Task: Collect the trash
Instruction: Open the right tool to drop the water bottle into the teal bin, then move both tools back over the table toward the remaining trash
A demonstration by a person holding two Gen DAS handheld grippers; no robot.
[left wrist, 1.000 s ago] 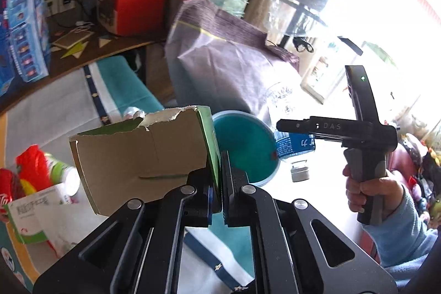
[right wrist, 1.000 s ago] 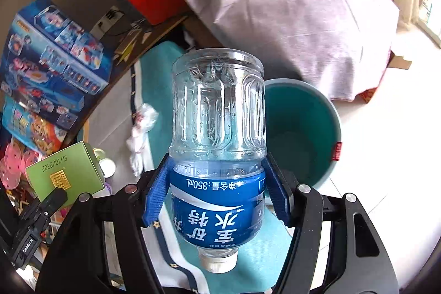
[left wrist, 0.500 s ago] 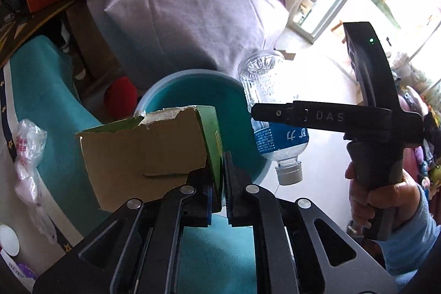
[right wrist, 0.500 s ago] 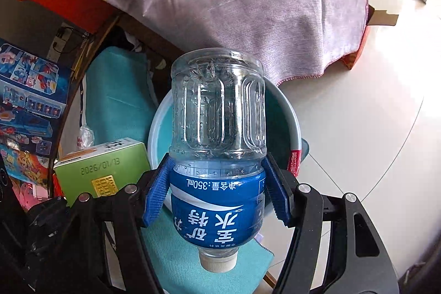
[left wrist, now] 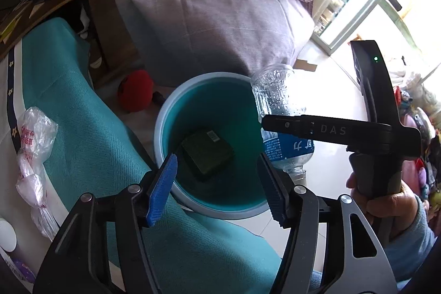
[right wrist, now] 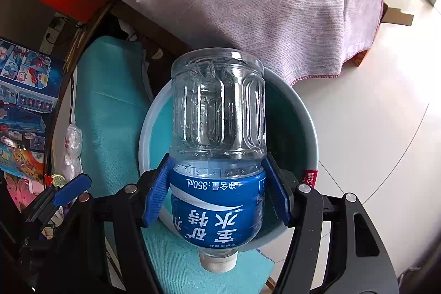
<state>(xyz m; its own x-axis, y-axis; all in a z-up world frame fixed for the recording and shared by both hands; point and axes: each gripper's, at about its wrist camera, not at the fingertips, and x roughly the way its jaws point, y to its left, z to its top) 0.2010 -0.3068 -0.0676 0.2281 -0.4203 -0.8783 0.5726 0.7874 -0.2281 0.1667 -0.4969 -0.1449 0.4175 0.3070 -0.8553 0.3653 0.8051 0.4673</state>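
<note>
Jaws of the left gripper (left wrist: 217,181) are opening, spread wide with nothing between the blue pads (left wrist: 162,186); they frame the mouth of the teal bucket (left wrist: 165,112) that stands on the pale tiled floor (left wrist: 328,98). Inside that bucket, on its bottom, lies a green carton (left wrist: 206,153), flat, one broad face up with a small white barcode patch near its far corner. Nothing else can be made out in the bucket.

The right gripper (right wrist: 217,183) grips a clear plastic water bottle (right wrist: 217,123) across its blue label, a pad pressed against each side of the label band. The bottle is upside down relative to the gripper: its white cap (right wrist: 219,263) points back toward the camera and its ribbed base points forward, so the long axis runs along the fingers. From the left wrist view the same bottle (left wrist: 275,101) hangs at the bucket's right rim, tilted, base up and away, neck down and toward the floor, with the right gripper's black body (left wrist: 330,128) crossing in front of it and a hand (left wrist: 383,200) in a light blue sleeve on the handle. From the right wrist view the bottle sits directly over the bucket's opening (right wrist: 303,128); drops cling inside its clear wall.

A teal cloth (left wrist: 91,128) drapes just beside the bucket on the left, with crumpled clear plastic wrap (left wrist: 33,134) lying at its edge. A lilac woven cloth (left wrist: 215,18) covers a bulky shape behind the bucket, and a red round object (left wrist: 135,92) lies on the floor between the two.
</note>
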